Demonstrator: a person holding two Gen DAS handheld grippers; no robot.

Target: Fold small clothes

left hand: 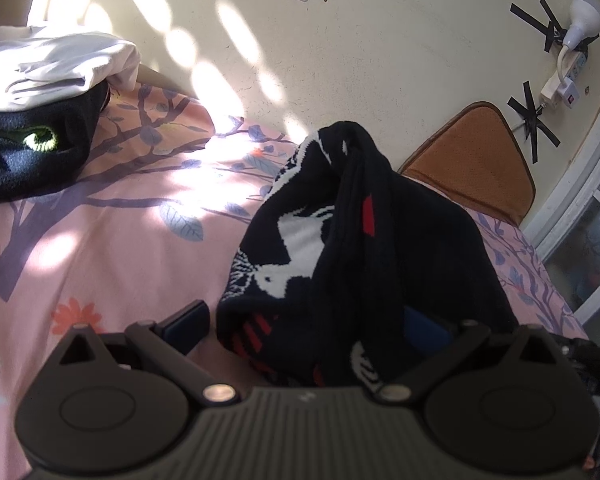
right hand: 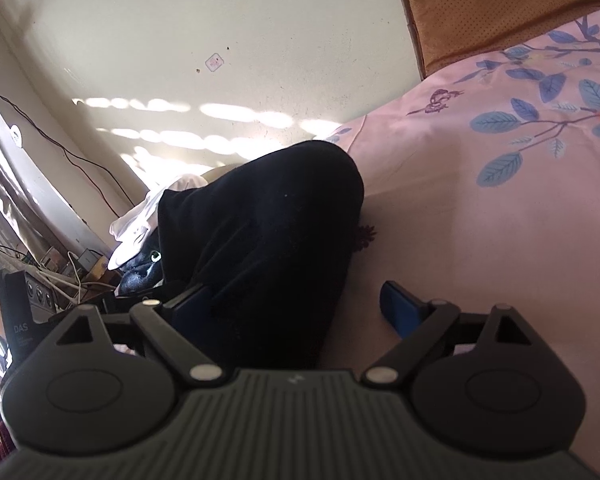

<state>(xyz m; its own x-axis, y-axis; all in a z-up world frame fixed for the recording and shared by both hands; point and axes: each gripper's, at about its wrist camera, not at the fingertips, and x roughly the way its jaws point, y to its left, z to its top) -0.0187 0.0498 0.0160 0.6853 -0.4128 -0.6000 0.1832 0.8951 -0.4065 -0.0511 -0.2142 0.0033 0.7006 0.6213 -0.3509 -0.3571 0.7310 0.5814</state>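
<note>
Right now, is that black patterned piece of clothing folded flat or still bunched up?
Bunched up. The black patterned garment stands in a crumpled heap on the pink bedsheet, draped over the open left gripper, creases running down it, no flat fold visible.

A home bedroom: a bed under a pink floral sheet, clothes piled at 10 o'clock, an orange cushion against the cream wall at 2 o'clock, a window at 3 o'clock
</note>
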